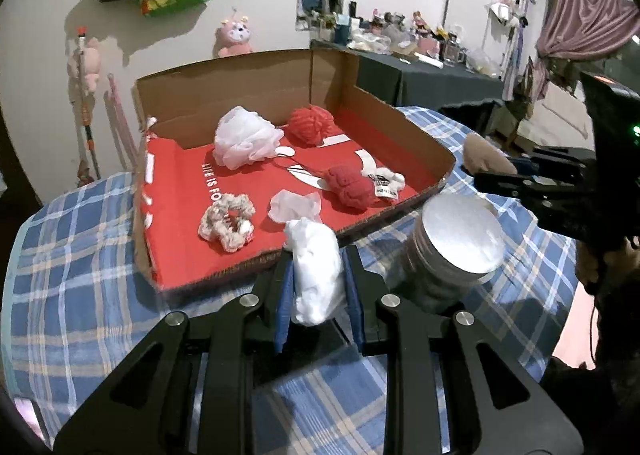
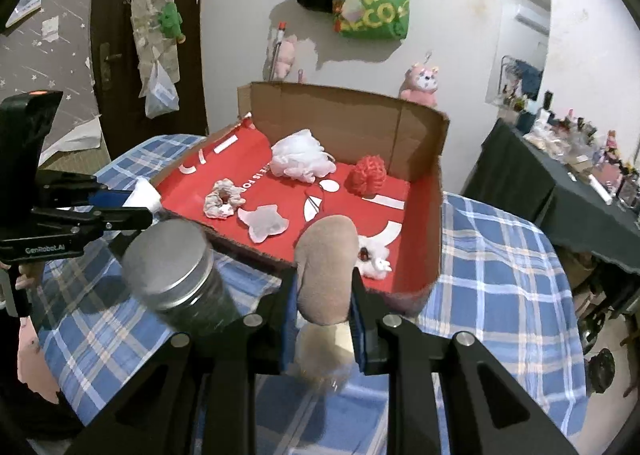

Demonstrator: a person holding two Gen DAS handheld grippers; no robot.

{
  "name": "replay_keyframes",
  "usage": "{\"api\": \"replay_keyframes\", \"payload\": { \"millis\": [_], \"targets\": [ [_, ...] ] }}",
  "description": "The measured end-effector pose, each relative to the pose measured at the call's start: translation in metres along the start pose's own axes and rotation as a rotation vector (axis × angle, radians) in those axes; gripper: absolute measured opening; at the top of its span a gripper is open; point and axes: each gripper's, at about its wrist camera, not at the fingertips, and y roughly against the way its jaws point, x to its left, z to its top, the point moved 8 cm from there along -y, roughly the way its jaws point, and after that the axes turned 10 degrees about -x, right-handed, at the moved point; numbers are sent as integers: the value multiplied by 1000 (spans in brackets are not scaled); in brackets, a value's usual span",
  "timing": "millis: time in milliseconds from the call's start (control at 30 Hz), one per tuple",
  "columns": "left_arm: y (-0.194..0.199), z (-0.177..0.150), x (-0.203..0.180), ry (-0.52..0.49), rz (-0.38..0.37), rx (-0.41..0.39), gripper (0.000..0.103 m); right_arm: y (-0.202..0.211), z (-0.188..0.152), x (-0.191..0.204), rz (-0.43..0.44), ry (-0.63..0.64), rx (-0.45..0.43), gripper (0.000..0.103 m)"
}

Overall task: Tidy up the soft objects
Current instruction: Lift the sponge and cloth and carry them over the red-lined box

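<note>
My left gripper (image 1: 318, 255) is shut on a white fluffy wad (image 1: 316, 283), held over the checked cloth just before the cardboard box (image 1: 224, 79). My right gripper (image 2: 323, 271) is shut on a tan soft pad (image 2: 326, 255) at the box's (image 2: 434, 239) near edge. On the box's red liner lie a white bath pouf (image 1: 246, 143), a red yarn ball (image 1: 311, 125), a red knit bundle (image 1: 349, 187), a pale scrunchie (image 1: 227, 221), a translucent white piece (image 1: 294, 207) and a small white plush (image 2: 374, 261). Each gripper shows at the edge of the other's view.
A jar with a silver metal lid (image 1: 460, 243) stands on the blue checked cloth (image 1: 80, 255) between the two grippers, close to the box's near wall. A dark table crowded with small items (image 1: 420, 51) stands behind. Bags (image 2: 372, 3) hang on the wall.
</note>
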Motion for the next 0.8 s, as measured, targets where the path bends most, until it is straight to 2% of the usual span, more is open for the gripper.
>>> {"api": "replay_keyframes", "payload": {
  "millis": [233,400,633,800],
  "targets": [
    [-35,16,11,-23,-28,79,22,-51,10,-17,39,9,122,25],
    [-66,32,33,-18,-8,138,22,-84,21,-25,38,25,197,25],
    [-109,48,56,-6,12,226,22,-147,26,-43,-18,39,345,25],
    [-139,51,74,-17,68,290,22,-177,18,-56,-76,47,433,25]
  ]
}}
